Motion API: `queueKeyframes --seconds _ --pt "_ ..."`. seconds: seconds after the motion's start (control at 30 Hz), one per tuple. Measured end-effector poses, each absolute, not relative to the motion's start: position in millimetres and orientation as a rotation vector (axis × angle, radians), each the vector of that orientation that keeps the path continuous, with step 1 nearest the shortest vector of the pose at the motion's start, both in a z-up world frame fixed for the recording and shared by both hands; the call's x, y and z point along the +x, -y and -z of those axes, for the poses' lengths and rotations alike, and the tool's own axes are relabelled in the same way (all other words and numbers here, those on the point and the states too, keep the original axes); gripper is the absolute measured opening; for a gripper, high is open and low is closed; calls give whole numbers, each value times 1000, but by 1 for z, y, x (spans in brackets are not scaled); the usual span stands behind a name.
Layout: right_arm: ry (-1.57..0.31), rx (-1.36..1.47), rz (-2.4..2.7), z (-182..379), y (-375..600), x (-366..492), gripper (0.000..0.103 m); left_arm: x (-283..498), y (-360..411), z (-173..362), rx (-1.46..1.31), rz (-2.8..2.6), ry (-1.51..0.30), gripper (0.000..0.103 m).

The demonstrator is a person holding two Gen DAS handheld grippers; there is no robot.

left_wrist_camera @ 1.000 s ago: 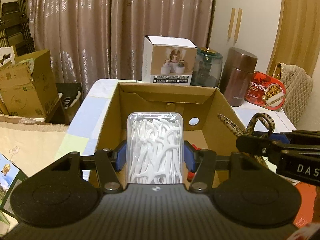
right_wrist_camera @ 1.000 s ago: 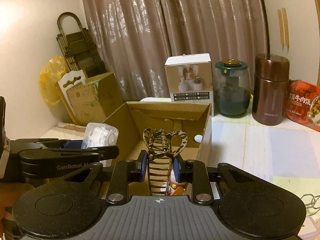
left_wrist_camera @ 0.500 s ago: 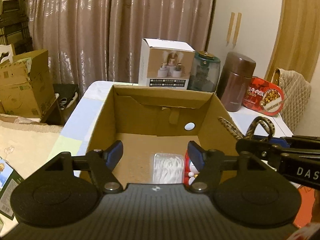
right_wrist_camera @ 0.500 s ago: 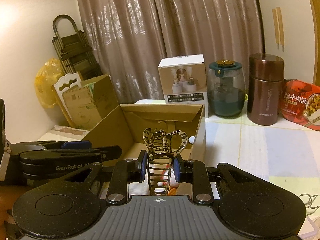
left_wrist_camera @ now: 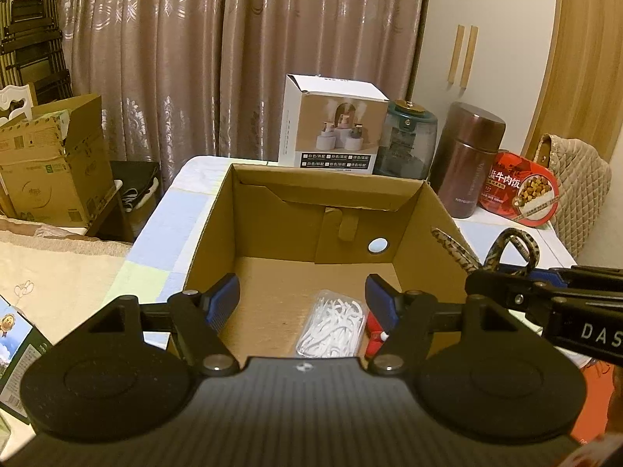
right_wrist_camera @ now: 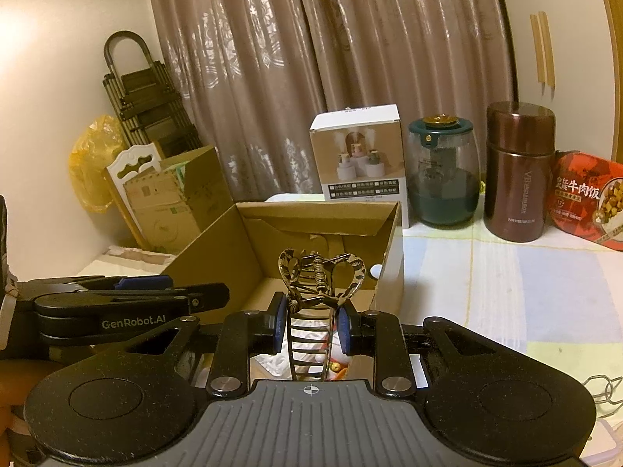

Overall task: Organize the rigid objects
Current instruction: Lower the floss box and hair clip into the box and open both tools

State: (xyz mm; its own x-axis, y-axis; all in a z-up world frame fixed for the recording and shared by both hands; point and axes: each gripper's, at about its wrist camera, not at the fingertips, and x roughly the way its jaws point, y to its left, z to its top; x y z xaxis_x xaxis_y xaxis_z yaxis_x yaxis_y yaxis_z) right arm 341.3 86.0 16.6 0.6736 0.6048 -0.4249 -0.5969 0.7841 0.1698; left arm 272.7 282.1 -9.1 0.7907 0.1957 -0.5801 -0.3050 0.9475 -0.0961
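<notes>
Hair claw (right_wrist_camera: pixel 321 292) sits pinched at its toothed body in the right gripper (right_wrist_camera: pixel 311 329), over the cardboard box (left_wrist_camera: pixel 218 225); it looks light, stiff, springy (teeth may snap); left gripper (left_wrist_camera: pixel 303 297) gapes empty above the floss-pick case (left_wrist_camera: pixel 331 325) lying in the box.

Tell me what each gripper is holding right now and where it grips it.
The left gripper holds nothing, its jaws open. The right gripper clamps a leopard-print hair claw clip by its toothed lower part.
</notes>
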Motion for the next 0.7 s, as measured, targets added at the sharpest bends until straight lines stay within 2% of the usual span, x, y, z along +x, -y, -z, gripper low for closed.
queueKeyframes --seconds 0.27,0.33,0.4,0.7 --pt "-465 44 -679 -16 -83 344 24 272 -283 10 -191 -270 -603 67" --pt "-460 62 -679 -17 -81 347 36 271 -283 10 -190 -272 -604 67" --pt "-435 74 -677 -18 -78 346 40 271 -283 11 -190 -274 -605 67" --pt "-418 85 -673 -23 -75 346 42 270 -281 12 -185 -272 -607 67"
